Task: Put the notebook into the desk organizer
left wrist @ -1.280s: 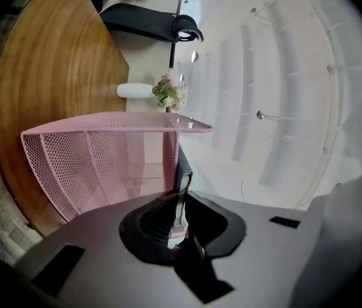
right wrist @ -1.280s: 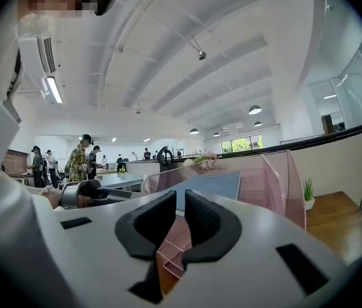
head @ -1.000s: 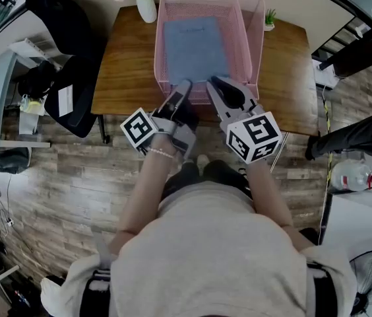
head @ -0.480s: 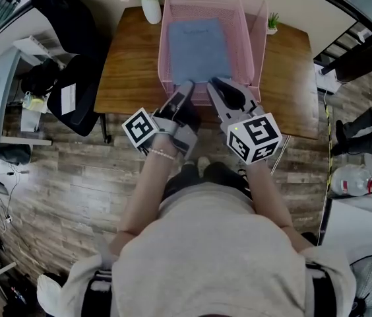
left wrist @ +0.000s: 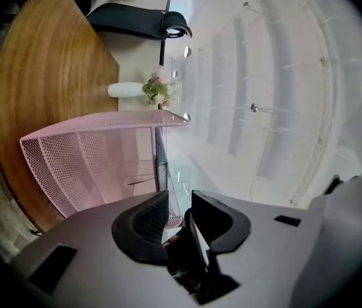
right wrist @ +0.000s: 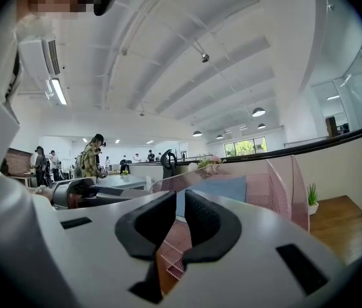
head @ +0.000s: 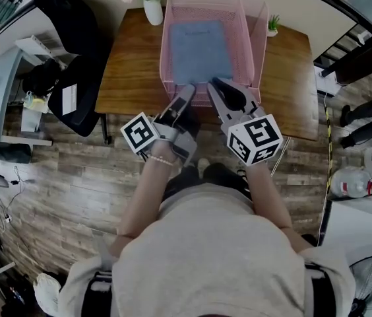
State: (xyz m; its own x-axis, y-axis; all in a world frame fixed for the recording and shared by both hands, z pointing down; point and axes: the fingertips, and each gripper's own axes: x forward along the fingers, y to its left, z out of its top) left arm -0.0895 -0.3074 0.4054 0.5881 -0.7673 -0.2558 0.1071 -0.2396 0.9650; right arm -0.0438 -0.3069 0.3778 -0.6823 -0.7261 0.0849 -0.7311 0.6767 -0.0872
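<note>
Left gripper: at near edge of pink mesh desk organizer, jaws part open, just been opening, nothing between them. Right gripper: just beside it on the right, jaws a narrow gap apart, empty. Blue notebook: flat inside organizer, on wooden worktop. Far left: flower vase.

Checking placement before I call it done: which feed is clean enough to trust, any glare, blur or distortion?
Head view: sharp and evenly lit, only the edges bowed by the lens; the notebook reads clearly inside the desk organizer. Left gripper view: rolled sideways, right half washed out by the bright ceiling. Right gripper view: level, crisp, mild fisheye.
</note>
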